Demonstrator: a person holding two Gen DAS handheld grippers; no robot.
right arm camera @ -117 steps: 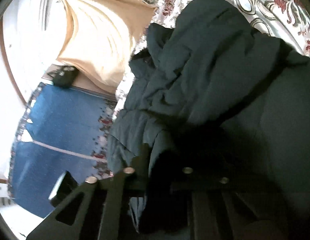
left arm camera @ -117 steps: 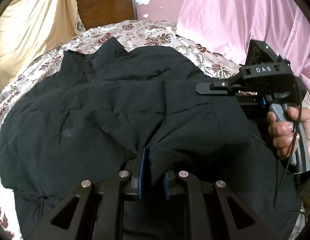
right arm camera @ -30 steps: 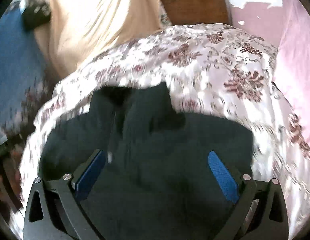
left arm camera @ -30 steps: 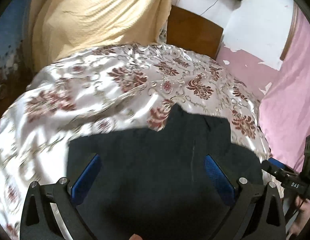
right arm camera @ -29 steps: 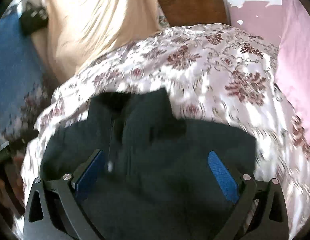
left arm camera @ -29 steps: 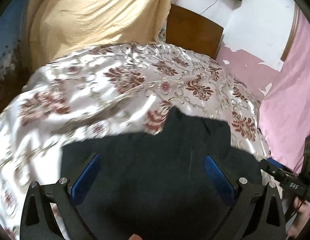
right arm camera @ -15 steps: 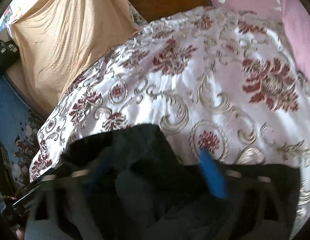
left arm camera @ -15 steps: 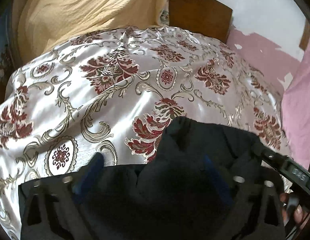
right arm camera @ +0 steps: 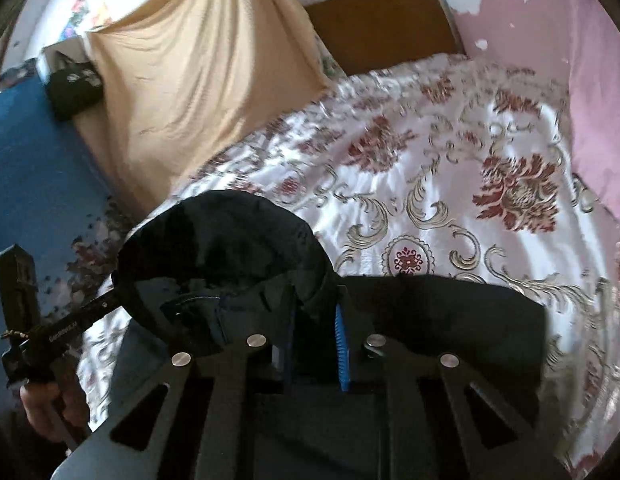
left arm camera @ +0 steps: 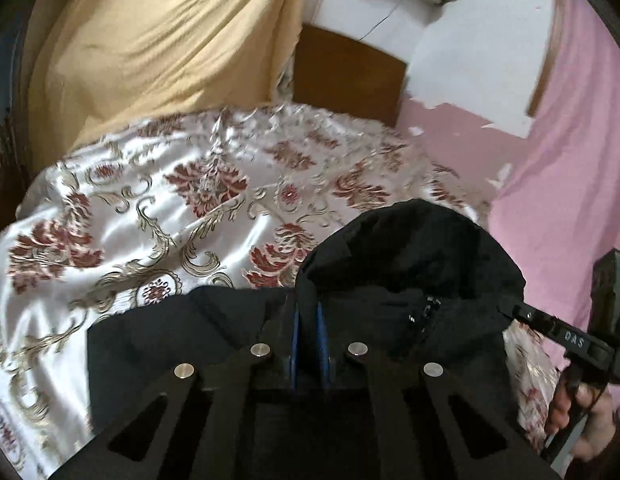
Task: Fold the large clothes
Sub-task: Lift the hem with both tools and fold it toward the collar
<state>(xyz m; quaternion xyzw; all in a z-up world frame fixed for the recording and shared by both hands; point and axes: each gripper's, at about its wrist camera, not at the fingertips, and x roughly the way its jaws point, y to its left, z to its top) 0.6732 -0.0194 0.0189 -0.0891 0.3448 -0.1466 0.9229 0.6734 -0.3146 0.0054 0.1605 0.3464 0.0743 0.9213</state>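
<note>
A large black padded jacket (left arm camera: 214,332) lies on the floral bed cover, its collar (left arm camera: 414,248) standing up toward the headboard. My left gripper (left arm camera: 308,312) is shut on the jacket fabric at the left base of the collar. My right gripper (right arm camera: 316,312) is shut on the fabric at the right base of the collar (right arm camera: 226,236). The right gripper also shows in the left wrist view (left arm camera: 510,306), and the left gripper in the right wrist view (right arm camera: 110,300), each touching the collar's far side.
The white and red floral bed cover (left arm camera: 158,208) stretches ahead to a wooden headboard (left arm camera: 346,76). A yellow cloth (left arm camera: 158,40) hangs at the left and a pink curtain (left arm camera: 570,128) at the right. Blue carpet (right arm camera: 26,168) lies beside the bed.
Both grippers were wide open above the jacket a second ago. They have come down at the collar and closed on the fabric on either side of it.
</note>
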